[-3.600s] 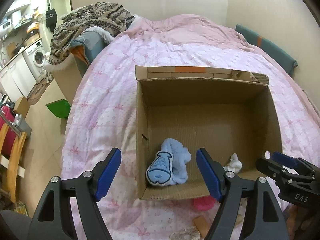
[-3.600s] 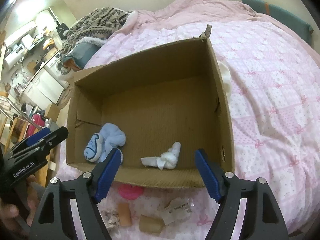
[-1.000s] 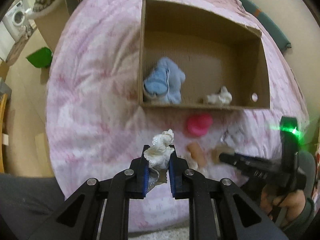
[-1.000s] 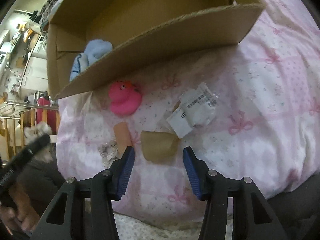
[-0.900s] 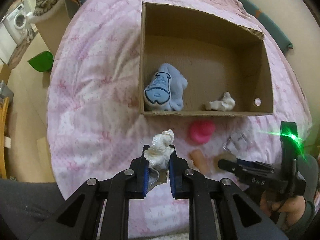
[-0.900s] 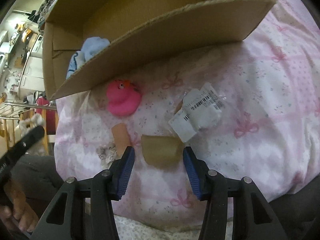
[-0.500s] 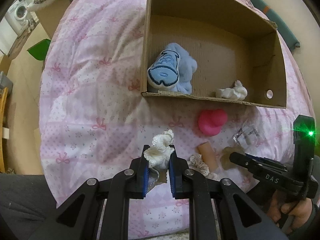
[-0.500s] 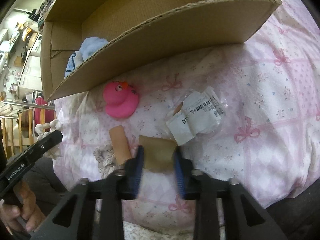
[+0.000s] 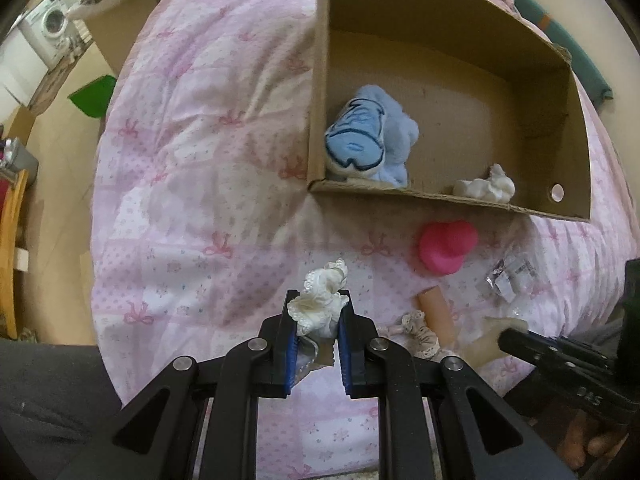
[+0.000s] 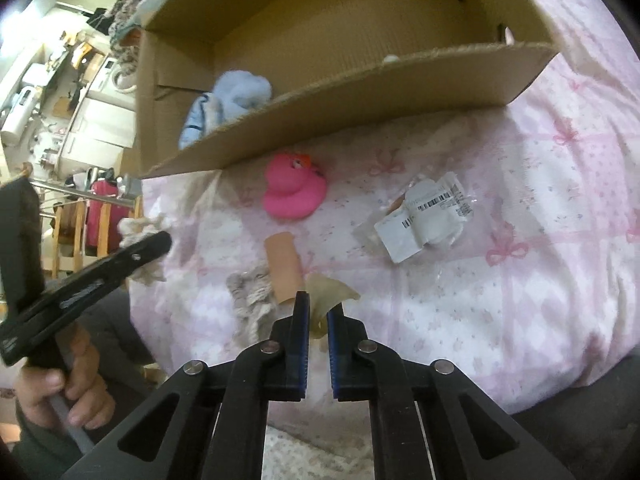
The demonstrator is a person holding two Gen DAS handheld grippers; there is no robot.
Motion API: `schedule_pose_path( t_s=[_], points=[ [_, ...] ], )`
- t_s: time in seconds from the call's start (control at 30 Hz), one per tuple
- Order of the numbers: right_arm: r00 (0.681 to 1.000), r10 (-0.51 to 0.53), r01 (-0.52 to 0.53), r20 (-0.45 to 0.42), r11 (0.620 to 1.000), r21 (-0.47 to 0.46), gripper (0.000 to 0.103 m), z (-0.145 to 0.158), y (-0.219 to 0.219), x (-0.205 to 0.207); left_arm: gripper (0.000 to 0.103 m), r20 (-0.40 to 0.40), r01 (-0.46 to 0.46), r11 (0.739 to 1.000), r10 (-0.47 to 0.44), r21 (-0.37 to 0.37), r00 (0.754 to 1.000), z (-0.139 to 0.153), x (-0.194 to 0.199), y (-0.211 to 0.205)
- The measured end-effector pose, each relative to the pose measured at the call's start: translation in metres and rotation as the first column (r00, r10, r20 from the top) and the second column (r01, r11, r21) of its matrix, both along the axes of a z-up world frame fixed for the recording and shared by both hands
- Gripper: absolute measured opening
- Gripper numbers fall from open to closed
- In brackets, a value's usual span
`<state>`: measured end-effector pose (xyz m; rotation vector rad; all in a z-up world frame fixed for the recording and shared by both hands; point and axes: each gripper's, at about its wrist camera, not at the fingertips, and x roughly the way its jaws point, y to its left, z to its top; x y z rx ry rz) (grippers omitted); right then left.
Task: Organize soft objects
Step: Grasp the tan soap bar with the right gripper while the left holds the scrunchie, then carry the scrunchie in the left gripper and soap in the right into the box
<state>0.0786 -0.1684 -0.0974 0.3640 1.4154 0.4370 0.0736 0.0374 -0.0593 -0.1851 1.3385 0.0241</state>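
An open cardboard box [image 9: 440,196] sits on a bed covered by a pink quilt [image 9: 192,184] patterned with bows; its low near wall faces the viewer. Inside, a light blue plush toy [image 9: 368,136] lies against the left wall and a small cream lace scrunchie-like bundle [image 9: 486,188] rests against the near wall toward the right, with most of the box floor bare. Just outside the near wall lies a pink rubber duck [image 10: 294,192], and nearer the bed's edge a tan cylinder [image 10: 284,266], a grey lace bundle [image 10: 252,292] touching it, and a clear packet with a barcode label [image 10: 426,216] off to the right. The left hand-held gripper [image 9: 318,316] is clenched on a cream frilly fabric piece [image 9: 322,300], held above open quilt left of these items. The right hand-held gripper [image 10: 318,312] is pinched onto a thin beige flexible sheet [image 10: 326,292] beside the cylinder. Left of the bed there are a tan floor, a green bin [image 9: 94,96] and a washing machine [image 9: 50,30].
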Motion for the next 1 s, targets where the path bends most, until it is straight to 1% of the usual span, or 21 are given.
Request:
schedule_pose_path(
  t_s=[0.23, 0.4, 0.6, 0.77, 1.0],
  points=[
    [0.999, -0.025, 0.023, 0.039, 0.998, 0.064, 0.010, 0.024, -0.010, -0.011, 0.016, 0.021, -0.012, 1.000, 0.012, -0.001, 1.000, 0.006, -0.005, 0.005],
    [0.994, -0.031, 0.022, 0.105, 0.995, 0.093, 0.010, 0.050, -0.017, -0.014, 0.016, 0.033, 0.001, 1.000, -0.002, 0.020, 0.999, 0.009, -0.007, 0.000],
    [0.985, -0.046, 0.027, 0.166, 0.993, 0.113, 0.010, 0.069, -0.024, -0.010, 0.016, 0.087, 0.014, 0.999, -0.019, 0.051, 0.996, 0.019, -0.009, -0.009],
    [0.973, -0.062, 0.033, 0.221, 0.991, 0.132, 0.010, 0.084, -0.032, -0.001, 0.016, 0.149, 0.034, 0.998, -0.041, 0.049, 0.988, 0.039, -0.009, -0.014],
    [0.951, -0.075, 0.032, 0.300, 0.989, 0.145, 0.010, 0.108, -0.038, 0.016, 0.016, 0.229, 0.041, 0.998, -0.053, 0.055, 0.972, 0.071, 0.008, -0.018]
  ],
)
